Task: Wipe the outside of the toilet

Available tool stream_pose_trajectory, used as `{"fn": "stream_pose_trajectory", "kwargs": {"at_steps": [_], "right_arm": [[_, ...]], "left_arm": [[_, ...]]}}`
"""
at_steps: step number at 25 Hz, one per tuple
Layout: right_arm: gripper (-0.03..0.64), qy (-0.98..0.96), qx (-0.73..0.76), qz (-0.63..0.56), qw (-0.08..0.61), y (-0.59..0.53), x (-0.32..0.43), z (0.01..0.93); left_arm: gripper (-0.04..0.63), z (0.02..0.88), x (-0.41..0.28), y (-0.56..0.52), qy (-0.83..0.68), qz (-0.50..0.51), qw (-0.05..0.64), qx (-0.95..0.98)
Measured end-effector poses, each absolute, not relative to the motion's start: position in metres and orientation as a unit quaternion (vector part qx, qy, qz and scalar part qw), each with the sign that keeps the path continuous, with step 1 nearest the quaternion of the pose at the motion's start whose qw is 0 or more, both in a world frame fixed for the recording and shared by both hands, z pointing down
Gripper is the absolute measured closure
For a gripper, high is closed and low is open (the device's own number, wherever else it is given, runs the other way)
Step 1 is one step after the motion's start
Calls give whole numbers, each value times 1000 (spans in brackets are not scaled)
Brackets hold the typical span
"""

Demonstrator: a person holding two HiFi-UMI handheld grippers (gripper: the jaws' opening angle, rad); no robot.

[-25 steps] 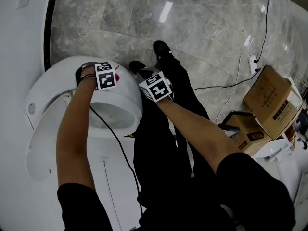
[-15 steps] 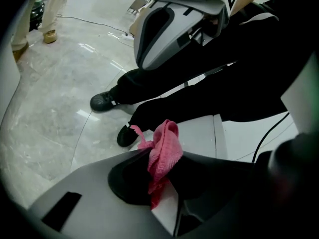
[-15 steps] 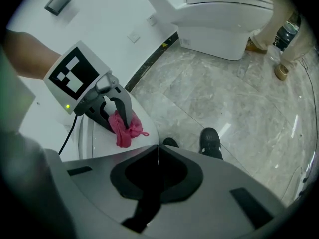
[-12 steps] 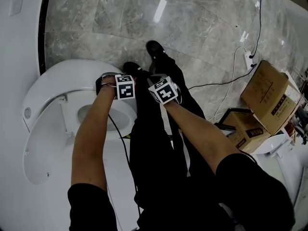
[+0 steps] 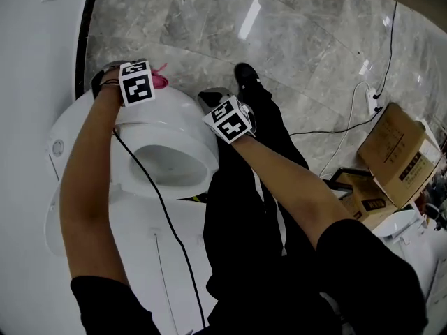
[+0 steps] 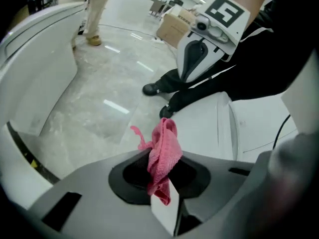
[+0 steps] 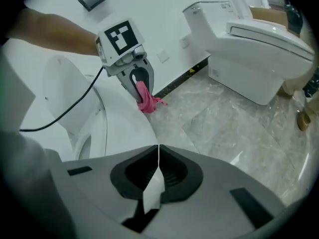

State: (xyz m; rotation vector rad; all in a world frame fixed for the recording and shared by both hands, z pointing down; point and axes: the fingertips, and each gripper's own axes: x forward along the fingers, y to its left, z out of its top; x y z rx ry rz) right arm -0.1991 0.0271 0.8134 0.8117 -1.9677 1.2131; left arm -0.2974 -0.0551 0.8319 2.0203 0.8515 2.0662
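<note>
Left arm: stretched out straight over the toilet (image 5: 192, 135), forearm crossing the open bowl. The left tool (image 5: 143, 84) sits past the far side of the rim, on the side nearest the white wall (image 5: 38, 40).

Left tool (image 6: 162, 183): clenched on a pink cloth (image 6: 163, 156). The cloth is bunched between the jaws, with a loose tail sticking out beyond them.

The right gripper view shows the same cloth (image 7: 145, 101) hanging below the left tool (image 7: 135, 81), right at the outer edge of the bowl (image 7: 119, 128). Can't tell whether it touches the porcelain. In the head view it's only a pink sliver (image 5: 161, 82) beside the marker cube.

Right arm: bent at the elbow, forearm angled forward and inward. The right tool (image 5: 229, 123) is held just beside the bowl's right flank, over the person's black trouser leg (image 5: 237, 208). It isn't on the toilet.

Right tool (image 7: 156, 169): jaws pressed together, nothing between them. It points toward the left tool and the grey marble floor (image 7: 234, 128).

A black cable (image 5: 162, 211) runs from the left tool back along the forearm and across the seat.

Off to the right on the floor: cardboard boxes (image 5: 398, 152), a power strip (image 5: 372, 100) and a second toilet (image 7: 249, 39).
</note>
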Motion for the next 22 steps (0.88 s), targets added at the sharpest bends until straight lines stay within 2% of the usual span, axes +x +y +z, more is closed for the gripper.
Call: {"fn": "stream_pose_trajectory", "kwargs": {"at_steps": [4, 9, 15, 22], "right_arm": [[583, -775, 308, 455, 313, -19, -248, 819], [583, -784, 294, 458, 299, -39, -289, 833], [583, -774, 289, 464, 320, -23, -276, 857], [583, -748, 303, 482, 340, 2, -231, 869]], "left_arm": [[511, 831, -385, -122, 254, 739, 62, 621], [509, 856, -462, -123, 272, 775, 72, 567], [511, 887, -469, -95, 300, 776, 79, 550], [512, 907, -433, -60, 334, 768, 78, 540]]}}
